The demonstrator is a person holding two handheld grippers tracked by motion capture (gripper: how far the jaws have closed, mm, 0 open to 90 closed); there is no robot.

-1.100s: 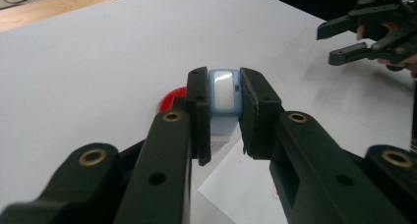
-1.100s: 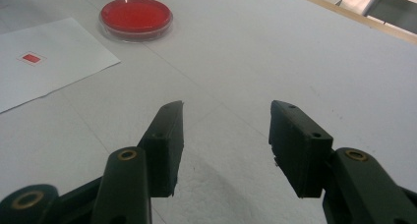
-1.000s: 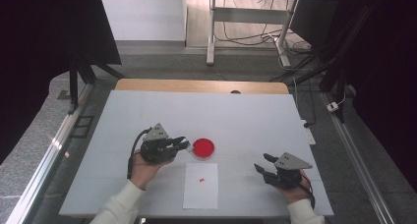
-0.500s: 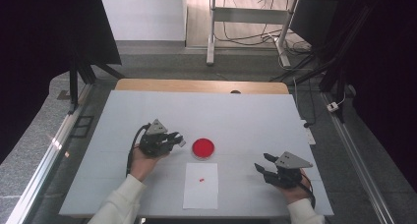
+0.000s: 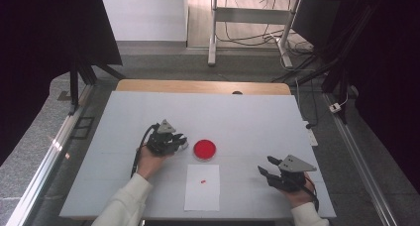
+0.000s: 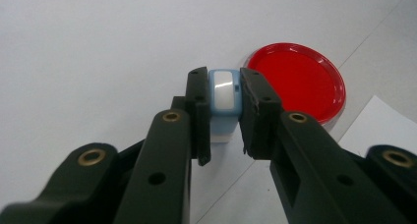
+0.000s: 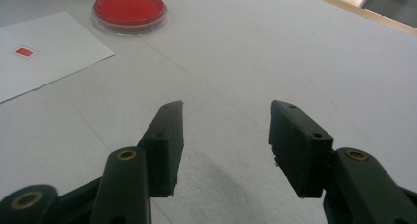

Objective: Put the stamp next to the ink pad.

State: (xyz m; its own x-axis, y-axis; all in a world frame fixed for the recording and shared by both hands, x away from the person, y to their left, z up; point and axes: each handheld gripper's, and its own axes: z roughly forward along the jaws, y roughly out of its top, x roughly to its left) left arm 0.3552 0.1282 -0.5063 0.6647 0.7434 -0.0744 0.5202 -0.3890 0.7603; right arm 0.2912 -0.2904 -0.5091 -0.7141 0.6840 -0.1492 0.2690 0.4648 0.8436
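The left gripper (image 6: 222, 116) clamps a small blue-and-white stamp (image 6: 223, 94) upright, just left of the red pad (image 5: 204, 149). The paper (image 5: 203, 187) lies nearer the person than the pad (probable target). The right gripper (image 7: 226, 145), jaws half-open and empty, idles right of the paper.
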